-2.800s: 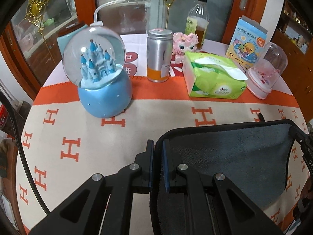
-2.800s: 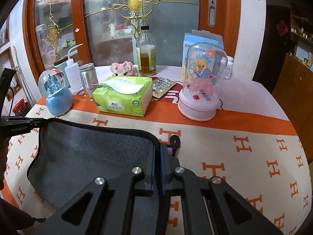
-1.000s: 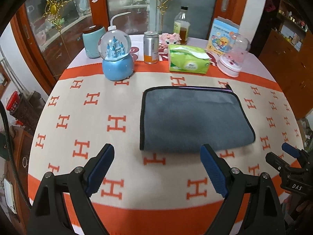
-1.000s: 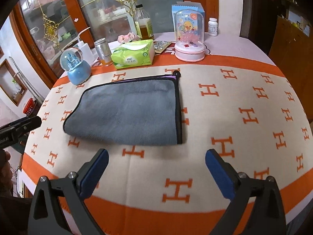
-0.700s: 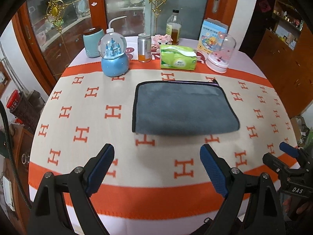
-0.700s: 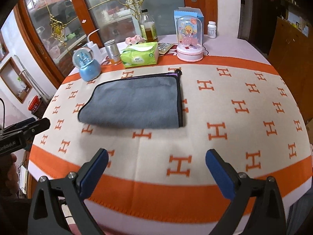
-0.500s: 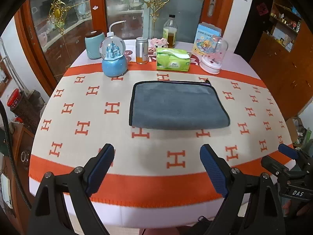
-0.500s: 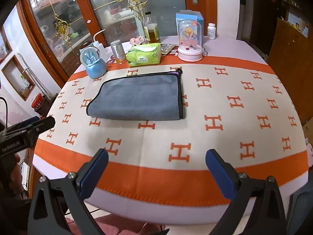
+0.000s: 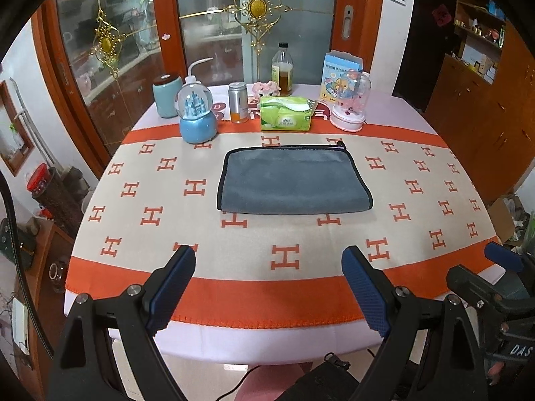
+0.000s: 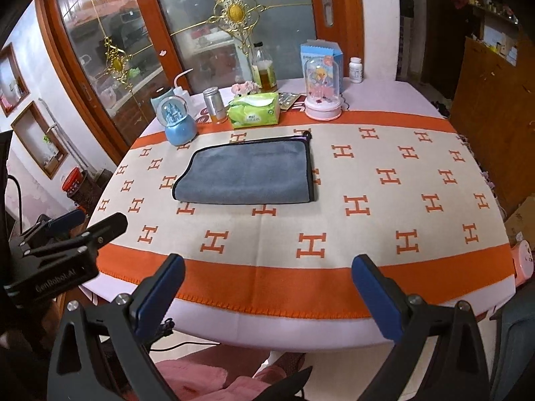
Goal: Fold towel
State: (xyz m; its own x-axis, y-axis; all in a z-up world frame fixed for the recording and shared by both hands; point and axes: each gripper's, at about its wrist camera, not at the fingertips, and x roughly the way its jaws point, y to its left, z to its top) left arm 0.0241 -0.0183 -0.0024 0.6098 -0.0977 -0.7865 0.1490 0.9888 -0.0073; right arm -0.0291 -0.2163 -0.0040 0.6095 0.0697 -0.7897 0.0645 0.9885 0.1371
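Note:
A grey towel (image 9: 292, 180) with black edging lies folded flat in the middle of the table, also seen in the right wrist view (image 10: 247, 173). My left gripper (image 9: 269, 287) is open and empty, held back off the table's near edge, far from the towel. My right gripper (image 10: 267, 295) is open and empty, also back beyond the near edge. The right gripper shows at the right of the left wrist view (image 9: 495, 287); the left gripper shows at the left of the right wrist view (image 10: 67, 244).
The round table has a cream and orange H-pattern cloth (image 9: 287, 260). Along its far side stand a blue snow globe (image 9: 197, 117), a metal can (image 9: 238, 102), a green tissue pack (image 9: 286, 113), a bottle (image 9: 282, 73) and a pink glass dome (image 9: 349, 100).
Both grippers let go of the towel, opened wide and pulled back and up from the table. The towel now lies folded and still.

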